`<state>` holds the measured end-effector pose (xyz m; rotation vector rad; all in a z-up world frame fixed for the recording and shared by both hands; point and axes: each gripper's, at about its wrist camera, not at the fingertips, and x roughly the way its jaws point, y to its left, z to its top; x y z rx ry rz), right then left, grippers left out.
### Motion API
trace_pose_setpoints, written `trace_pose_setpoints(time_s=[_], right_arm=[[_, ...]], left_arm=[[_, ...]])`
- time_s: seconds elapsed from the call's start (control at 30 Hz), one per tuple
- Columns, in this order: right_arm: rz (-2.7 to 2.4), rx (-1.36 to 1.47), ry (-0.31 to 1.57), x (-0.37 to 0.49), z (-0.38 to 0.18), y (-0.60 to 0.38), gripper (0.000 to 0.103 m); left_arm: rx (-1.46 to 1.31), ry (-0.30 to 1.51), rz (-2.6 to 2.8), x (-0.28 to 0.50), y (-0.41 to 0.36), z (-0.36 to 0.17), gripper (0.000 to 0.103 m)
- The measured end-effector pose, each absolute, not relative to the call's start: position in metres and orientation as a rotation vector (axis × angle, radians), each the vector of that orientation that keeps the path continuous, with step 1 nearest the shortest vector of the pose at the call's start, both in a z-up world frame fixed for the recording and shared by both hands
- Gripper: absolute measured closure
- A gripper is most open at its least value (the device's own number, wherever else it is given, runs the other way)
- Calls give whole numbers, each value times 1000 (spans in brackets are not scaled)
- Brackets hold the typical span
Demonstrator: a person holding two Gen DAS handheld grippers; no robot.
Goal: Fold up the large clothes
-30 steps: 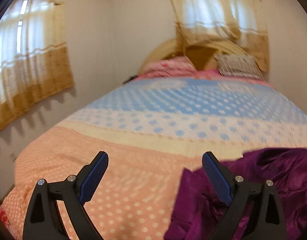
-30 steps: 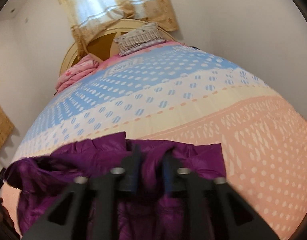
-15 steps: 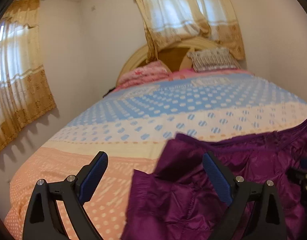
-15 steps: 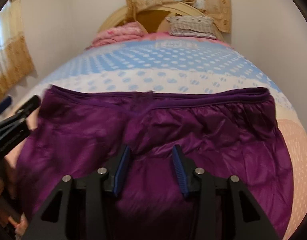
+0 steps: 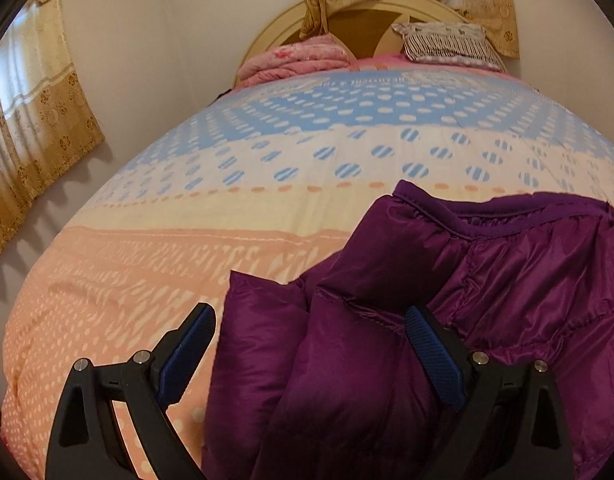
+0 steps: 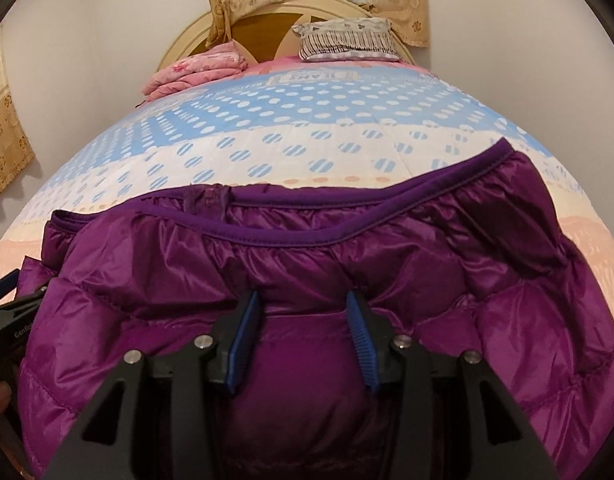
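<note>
While the bed (image 6: pixel 347 128) fills both views under its dotted quilt of blue, cream and peach bands, the purple padded garment (image 6: pixel 387 280) lies spread across the near end of that bed, mostly on the peach band, with its far trimmed edge (image 6: pixel 291 240) reaching the cream band. At the bed's far end stands a rounded wooden headboard (image 6: pixel 267 24), with patterned gold curtains (image 6: pixel 411 4) hanging on the wall behind it. Against that headboard sit a folded pink blanket (image 6: pixel 195 68) on the left side of the bed and a striped grey pillow (image 6: pixel 347 40) on the right side. Over the near middle of the bed the right gripper (image 6: pixel 303 336) has its jaws partly apart with a bulge of the garment's fabric filling the gap; I cannot tell whether the blue pads (image 6: pixel 243 344) press on it. Over the garment's left edge, the left gripper (image 5: pixel 311 356) has its jaws wide apart, one finger above the bare quilt, the other above the garment, clamping nothing. Its dark tip (image 6: pixel 7 300) also shows at the left rim of the right wrist view, beside the garment
</note>
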<state>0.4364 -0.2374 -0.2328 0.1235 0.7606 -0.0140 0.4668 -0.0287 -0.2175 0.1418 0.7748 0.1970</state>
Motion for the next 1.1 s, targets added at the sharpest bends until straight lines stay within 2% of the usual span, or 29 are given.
trace_pose_setpoints(time_s=[0.8, 0.93, 1.0, 1.1], right_arm=[[-65, 104, 822, 445, -245, -238, 50], [-79, 81, 832, 447, -245, -235, 50], [-87, 61, 858, 448, -240, -233, 48], [-108, 96, 815, 438, -218, -231, 38]], left_arm=[[120, 842, 164, 479, -25, -227, 3], [115, 846, 197, 476, -26, -216, 3], [87, 831, 174, 465, -29, -203, 3], [60, 765, 81, 444, -44, -179, 3]])
